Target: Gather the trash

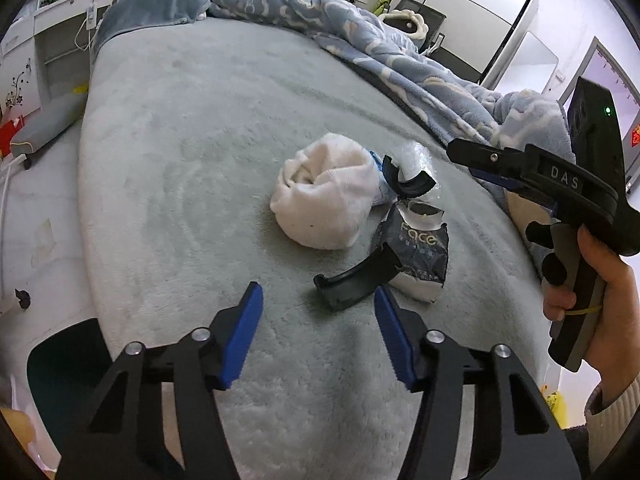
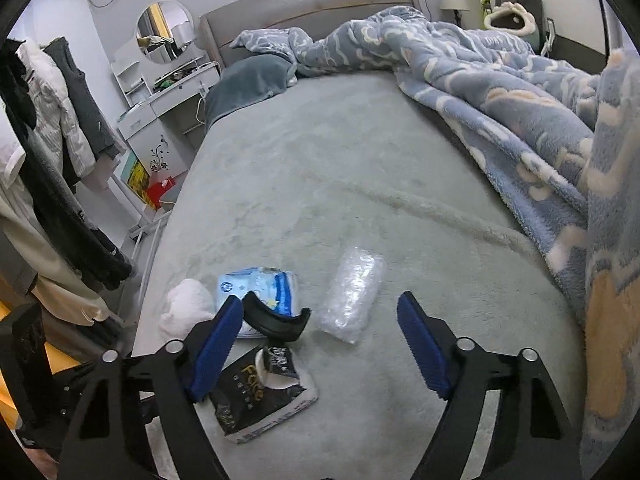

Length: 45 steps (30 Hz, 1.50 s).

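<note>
On the grey-green bed cover point(image 1: 192, 168) lies a small heap of litter. It holds a rolled white cloth point(image 1: 324, 200), a torn dark "Face" packet point(image 1: 420, 248), two curved black plastic pieces point(image 1: 356, 284) point(image 1: 406, 178) and clear bubble wrap point(image 1: 416, 156). My left gripper point(image 1: 318, 316) is open just short of the nearer black piece, with nothing pressed between its pads. A hand point(image 1: 608, 280) holds my right gripper at the right. In the right wrist view the right gripper point(image 2: 320, 300) is open above the bubble wrap point(image 2: 356, 292), a black piece point(image 2: 276, 320), a blue-white packet point(image 2: 256, 284) and the "Face" packet point(image 2: 260, 392).
A rumpled blue patterned blanket point(image 2: 500, 92) covers the bed's right side, and a blue-grey pillow point(image 2: 248, 80) lies by the headboard point(image 2: 304, 4). The bed edge drops off at the left. Beyond it stand hanging clothes point(image 2: 60, 120) and a white dressing table with a round mirror point(image 2: 164, 32).
</note>
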Each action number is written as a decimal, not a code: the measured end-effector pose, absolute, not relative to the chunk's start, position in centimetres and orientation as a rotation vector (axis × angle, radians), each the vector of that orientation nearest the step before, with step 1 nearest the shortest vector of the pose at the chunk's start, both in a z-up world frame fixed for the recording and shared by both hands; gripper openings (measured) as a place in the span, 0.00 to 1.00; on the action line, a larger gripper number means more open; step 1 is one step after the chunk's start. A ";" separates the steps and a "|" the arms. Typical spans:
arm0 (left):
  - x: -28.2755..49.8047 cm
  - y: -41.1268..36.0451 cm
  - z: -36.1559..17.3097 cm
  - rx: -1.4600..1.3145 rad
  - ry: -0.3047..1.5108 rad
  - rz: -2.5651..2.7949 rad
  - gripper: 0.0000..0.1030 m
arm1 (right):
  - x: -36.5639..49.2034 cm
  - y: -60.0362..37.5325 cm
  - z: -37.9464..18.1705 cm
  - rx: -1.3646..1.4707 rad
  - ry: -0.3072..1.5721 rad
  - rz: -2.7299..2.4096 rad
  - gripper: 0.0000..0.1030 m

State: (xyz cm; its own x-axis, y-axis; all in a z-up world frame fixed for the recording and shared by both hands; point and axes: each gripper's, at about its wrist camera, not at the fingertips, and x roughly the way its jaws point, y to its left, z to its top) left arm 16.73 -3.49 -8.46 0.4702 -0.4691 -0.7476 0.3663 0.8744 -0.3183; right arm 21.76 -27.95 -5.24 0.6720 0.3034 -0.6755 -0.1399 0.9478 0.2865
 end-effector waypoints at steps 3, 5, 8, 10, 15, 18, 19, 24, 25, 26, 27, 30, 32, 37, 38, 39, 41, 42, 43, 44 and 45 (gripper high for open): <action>16.9 -4.1 -9.0 -0.107 0.976 -0.525 0.52 | 22.1 -28.2 -5.5 0.220 0.806 0.252 0.69; 17.1 -4.2 -9.0 -0.114 0.978 -0.526 0.50 | 22.4 -28.3 -5.6 0.223 0.810 0.251 0.68; 17.7 -4.2 -8.9 -0.145 0.979 -0.526 0.41 | 23.1 -28.6 -5.9 0.226 0.826 0.240 0.68; 18.0 -4.4 -9.0 -0.157 0.986 -0.531 0.36 | 23.4 -28.9 -6.3 0.237 0.839 0.234 0.68; 18.1 -5.3 -8.8 -0.135 0.980 -0.564 0.25 | 24.3 -29.8 -6.9 0.278 0.865 0.236 0.68; 18.3 -5.8 -8.8 -0.124 0.979 -0.569 0.15 | 24.8 -30.0 -7.3 0.300 0.883 0.244 0.68; 18.3 -5.9 -8.9 -0.115 0.979 -0.568 0.14 | 24.9 -30.0 -7.4 0.300 0.891 0.244 0.68; 18.5 -6.1 -9.0 -0.089 0.979 -0.565 0.12 | 25.4 -30.4 -7.8 0.345 0.904 0.247 0.68; 18.6 -6.2 -8.9 -0.087 0.979 -0.564 0.12 | 25.5 -30.5 -7.8 0.350 0.905 0.240 0.68; 18.6 -6.2 -8.9 -0.084 0.977 -0.565 0.12 | 25.4 -30.4 -7.8 0.351 0.906 0.234 0.68; 18.6 -6.2 -8.9 -0.082 0.976 -0.565 0.11 | 25.5 -30.4 -7.9 0.348 0.909 0.228 0.68; 18.4 -6.3 -8.7 -0.063 0.968 -0.566 0.11 | 25.5 -30.0 -7.9 0.337 0.916 0.219 0.68; 18.4 -6.2 -8.7 -0.057 0.964 -0.569 0.10 | 25.6 -29.8 -7.9 0.338 0.920 0.210 0.68; 18.1 -5.5 -8.4 -0.050 0.949 -0.576 0.09 | 26.1 -28.9 -7.9 0.305 0.929 0.186 0.62; 18.1 -5.3 -8.3 -0.049 0.944 -0.578 0.09 | 26.2 -28.8 -8.0 0.303 0.936 0.182 0.61; 18.1 -5.1 -8.3 -0.050 0.942 -0.580 0.09 | 26.3 -28.7 -8.2 0.304 0.942 0.179 0.59; 18.0 -4.6 -8.1 -0.056 0.935 -0.585 0.08 | 26.6 -28.6 -8.6 0.310 0.957 0.171 0.57; 18.0 -4.4 -8.0 -0.059 0.932 -0.587 0.08 | 26.7 -28.6 -8.6 0.318 0.959 0.170 0.56; 18.0 -4.1 -7.8 -0.063 0.927 -0.587 0.08 | 26.8 -28.6 -8.6 0.333 0.960 0.172 0.56; 18.1 -3.8 -7.7 -0.068 0.923 -0.586 0.08 | 26.9 -28.5 -8.7 0.339 0.963 0.171 0.56; 18.1 -3.6 -7.6 -0.074 0.920 -0.586 0.08 | 26.9 -28.5 -8.7 0.339 0.967 0.163 0.55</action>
